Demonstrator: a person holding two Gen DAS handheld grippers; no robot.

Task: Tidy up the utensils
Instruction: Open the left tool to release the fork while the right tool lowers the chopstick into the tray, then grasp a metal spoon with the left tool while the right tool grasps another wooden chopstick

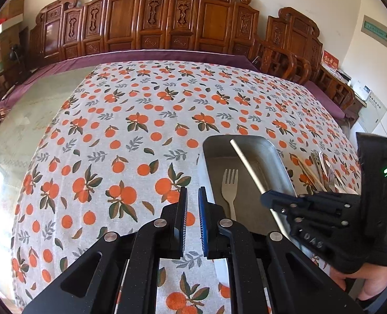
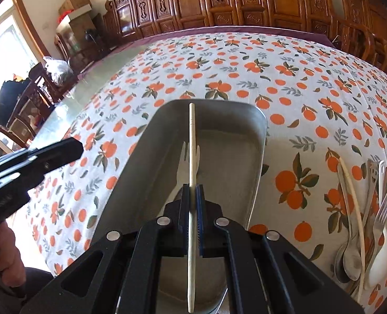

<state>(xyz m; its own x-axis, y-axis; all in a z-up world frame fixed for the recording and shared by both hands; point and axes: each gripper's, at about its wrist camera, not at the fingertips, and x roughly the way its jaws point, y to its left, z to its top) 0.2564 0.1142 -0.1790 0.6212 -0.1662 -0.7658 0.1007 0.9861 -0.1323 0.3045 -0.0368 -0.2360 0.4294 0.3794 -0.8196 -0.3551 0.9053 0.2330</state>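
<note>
A grey metal tray [image 1: 277, 154] [image 2: 259, 141] sits on the orange-print tablecloth. A pale fork [image 1: 229, 185] [image 2: 183, 167] lies inside it. My right gripper [image 2: 192, 187] [image 1: 268, 200] is shut on a pale chopstick [image 2: 192, 136] [image 1: 248, 167] and holds it over the tray, pointing lengthwise along it. My left gripper [image 1: 192, 192] hovers over the cloth just left of the tray, jaws slightly apart and empty. A pile of utensils [image 2: 371, 222] [image 1: 321, 170] with spoons, forks and a second chopstick [image 2: 355, 201] lies right of the tray.
The tablecloth [image 1: 141, 120] covers a big table with a bare glass strip [image 1: 28, 123] at its left. Carved wooden chairs [image 1: 167, 18] line the far side. Boxes and bags [image 2: 60, 65] stand at the far left.
</note>
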